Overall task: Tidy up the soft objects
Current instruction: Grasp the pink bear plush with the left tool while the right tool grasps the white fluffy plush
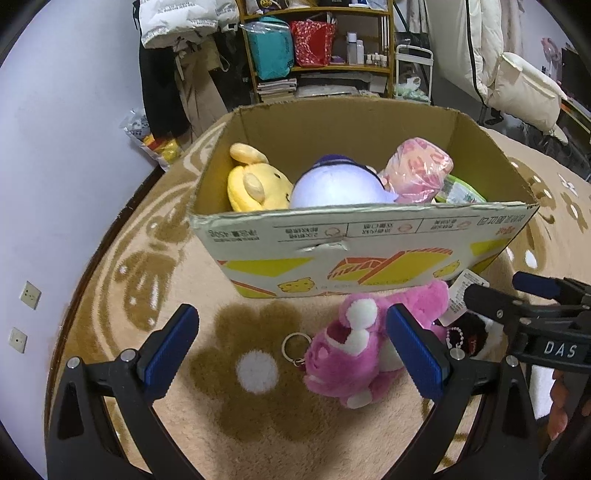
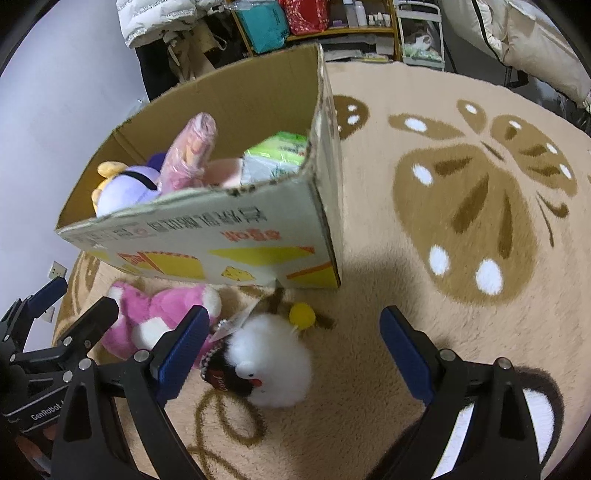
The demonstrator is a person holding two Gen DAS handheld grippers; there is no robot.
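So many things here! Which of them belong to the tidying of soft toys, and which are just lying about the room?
Part of the job:
- cardboard box
- pink plush on the rug
- white fluffy plush on the rug
- yellow plush and purple plush in the box
- left gripper, right gripper, both open

Just lying about:
- shelf
- hanging coats
- flowered rug

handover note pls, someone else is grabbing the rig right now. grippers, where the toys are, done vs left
Left hand-held gripper: open, empty, hovering by the pink plush on the rug.
Right hand-held gripper: open, empty, above the white fluffy plush.
Both toys lie on the rug in front of the cardboard box.
Done: yellow plush, lavender plush, pink wrapped bundle and green pack in the box.
Left: box the pink and white plush.
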